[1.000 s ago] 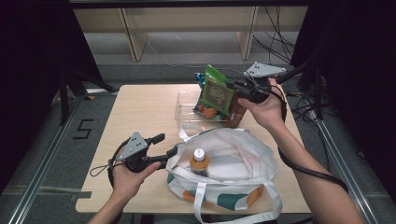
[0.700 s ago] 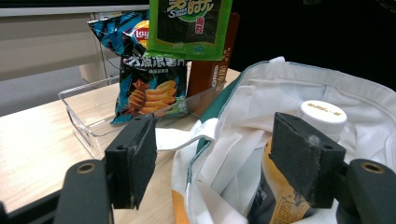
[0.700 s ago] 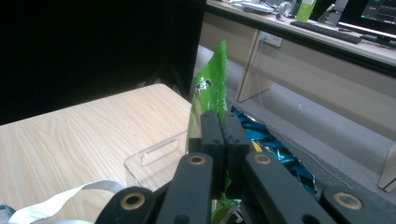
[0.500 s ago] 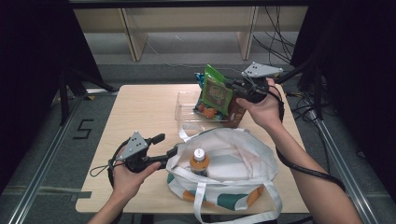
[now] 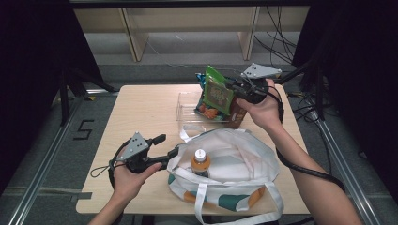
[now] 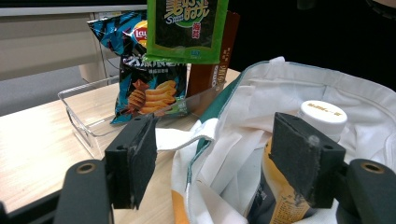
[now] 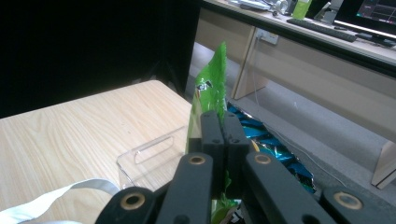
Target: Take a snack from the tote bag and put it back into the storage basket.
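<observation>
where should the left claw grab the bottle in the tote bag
Grip the bottle just under its white cap, coming straight down through the tote bag's open mouth. It stands upright with fabric around its body, so probably only the top is free.

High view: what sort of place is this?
Probably a lab or office recording station: a wooden table fenced by black curtains, loose cables on the floor, and a monitor and keyboard behind.
</observation>
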Tool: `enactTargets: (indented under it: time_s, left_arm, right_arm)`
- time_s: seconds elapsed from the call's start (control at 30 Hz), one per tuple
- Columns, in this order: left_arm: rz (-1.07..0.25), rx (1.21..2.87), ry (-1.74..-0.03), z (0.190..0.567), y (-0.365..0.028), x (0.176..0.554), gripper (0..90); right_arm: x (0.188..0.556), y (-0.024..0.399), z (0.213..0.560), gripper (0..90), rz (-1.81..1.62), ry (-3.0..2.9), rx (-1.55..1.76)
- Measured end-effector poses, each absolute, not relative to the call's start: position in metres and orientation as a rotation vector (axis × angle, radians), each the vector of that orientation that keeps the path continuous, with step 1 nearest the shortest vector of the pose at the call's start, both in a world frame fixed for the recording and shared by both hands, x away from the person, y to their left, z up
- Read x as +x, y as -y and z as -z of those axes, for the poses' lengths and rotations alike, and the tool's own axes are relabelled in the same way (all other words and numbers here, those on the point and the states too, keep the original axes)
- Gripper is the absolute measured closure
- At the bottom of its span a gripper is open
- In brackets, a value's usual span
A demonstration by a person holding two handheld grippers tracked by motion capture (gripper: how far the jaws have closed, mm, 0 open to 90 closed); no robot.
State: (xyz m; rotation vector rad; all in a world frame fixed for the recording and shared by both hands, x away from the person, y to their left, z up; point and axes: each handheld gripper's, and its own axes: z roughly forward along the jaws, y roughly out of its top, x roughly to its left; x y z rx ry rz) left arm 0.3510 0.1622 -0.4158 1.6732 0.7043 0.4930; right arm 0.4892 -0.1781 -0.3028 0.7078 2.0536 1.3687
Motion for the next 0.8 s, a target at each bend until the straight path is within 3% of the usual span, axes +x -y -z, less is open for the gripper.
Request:
enactTargets:
  time_s: [0.8]
  left_arm:
    - [-0.49, 1.674, -0.702, 0.417, -0.1621, 0.3516, 31.1]
  right_arm:
    - [0.4956, 0.1747, 0.312, 90.0, -1.354, -2.055, 0.731]
